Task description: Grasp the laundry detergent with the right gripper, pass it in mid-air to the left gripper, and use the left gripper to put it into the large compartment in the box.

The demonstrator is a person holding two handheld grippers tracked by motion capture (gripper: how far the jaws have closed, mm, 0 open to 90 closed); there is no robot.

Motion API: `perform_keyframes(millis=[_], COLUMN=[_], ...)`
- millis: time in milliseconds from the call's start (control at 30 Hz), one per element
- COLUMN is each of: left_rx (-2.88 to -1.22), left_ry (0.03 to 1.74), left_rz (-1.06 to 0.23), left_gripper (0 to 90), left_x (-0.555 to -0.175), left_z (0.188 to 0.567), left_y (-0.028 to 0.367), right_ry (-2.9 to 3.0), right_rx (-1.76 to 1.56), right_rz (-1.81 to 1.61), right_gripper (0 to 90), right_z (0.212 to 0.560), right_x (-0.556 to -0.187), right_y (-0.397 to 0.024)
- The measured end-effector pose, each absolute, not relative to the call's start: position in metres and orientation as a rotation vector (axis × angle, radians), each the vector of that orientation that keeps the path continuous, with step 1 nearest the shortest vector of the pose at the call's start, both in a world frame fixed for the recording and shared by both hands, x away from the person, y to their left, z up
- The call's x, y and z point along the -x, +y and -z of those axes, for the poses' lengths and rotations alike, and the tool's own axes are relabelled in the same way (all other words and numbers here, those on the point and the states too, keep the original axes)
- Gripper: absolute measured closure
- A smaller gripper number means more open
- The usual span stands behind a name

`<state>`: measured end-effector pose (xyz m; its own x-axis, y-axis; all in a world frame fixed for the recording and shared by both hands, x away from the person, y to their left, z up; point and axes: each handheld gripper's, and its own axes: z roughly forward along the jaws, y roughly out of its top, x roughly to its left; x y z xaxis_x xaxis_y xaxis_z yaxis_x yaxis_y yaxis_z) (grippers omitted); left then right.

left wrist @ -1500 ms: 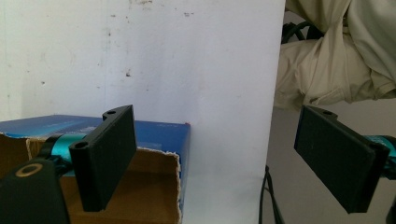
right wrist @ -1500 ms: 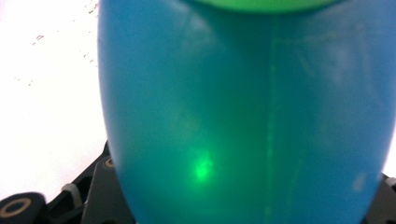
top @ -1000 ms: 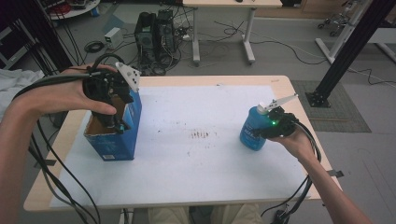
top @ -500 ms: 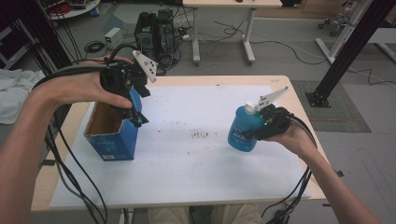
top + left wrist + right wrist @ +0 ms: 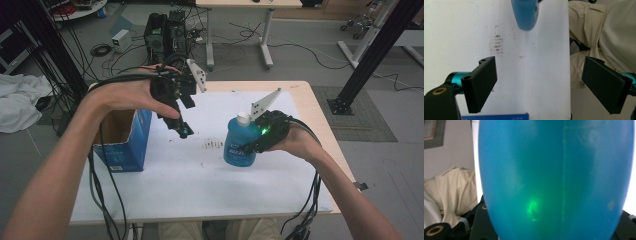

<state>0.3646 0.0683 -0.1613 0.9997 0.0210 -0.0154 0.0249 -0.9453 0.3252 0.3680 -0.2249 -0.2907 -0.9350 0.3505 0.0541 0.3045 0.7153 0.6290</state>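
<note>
R gripper (image 5: 248, 148) clamps blue bottle (image 5: 239, 142), raised; L gripper (image 5: 183, 131) angled down, jaws apart

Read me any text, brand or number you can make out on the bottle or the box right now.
Blue bottle, held in the right gripper: a label with pale lettering on its front, too blurred to read.
Blue cardboard box: small white print low on its side in the high view, too small to read.
Box edge in the left gripper view: a strip of faint pale characters, too blurred to read.
No other text is legible.
</note>
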Motion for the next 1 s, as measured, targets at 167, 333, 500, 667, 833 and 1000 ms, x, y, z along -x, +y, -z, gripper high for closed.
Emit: perform_keyframes(millis=[167, 333, 500, 667, 833, 1000], left_rx=[-2.801, -2.811, -2.818, -2.815, -2.808, -2.809], left_ry=[0.005, -0.054, -0.075, -0.076, -0.063, -0.072], left_rz=[0.035, 0.041, 0.049, 0.053, 0.037, 0.043], left_gripper=[13.2, 13.1, 13.2, 15.2, 18.7, 21.6], left_x=[-0.369, -0.368, -0.368, -0.368, -0.369, -0.369], left_z=[0.17, 0.183, 0.192, 0.193, 0.203, 0.209], left_y=[0.046, 0.02, 0.007, 0.005, -0.005, -0.01], right_ry=[2.919, 2.955, 2.972, 2.99, 2.987, 2.983], right_rx=[-0.366, -0.273, -0.197, -0.132, -0.137, -0.132], right_rz=[-1.005, -1.008, -1.006, -0.989, -1.008, -1.002], right_gripper=[45.4, 45.3, 45.3, 45.3, 45.3, 45.3], right_z=[0.284, 0.283, 0.282, 0.284, 0.284, 0.284], right_x=[-0.367, -0.367, -0.367, -0.366, -0.366, -0.366], right_y=[-0.195, -0.175, -0.164, -0.157, -0.157, -0.156])
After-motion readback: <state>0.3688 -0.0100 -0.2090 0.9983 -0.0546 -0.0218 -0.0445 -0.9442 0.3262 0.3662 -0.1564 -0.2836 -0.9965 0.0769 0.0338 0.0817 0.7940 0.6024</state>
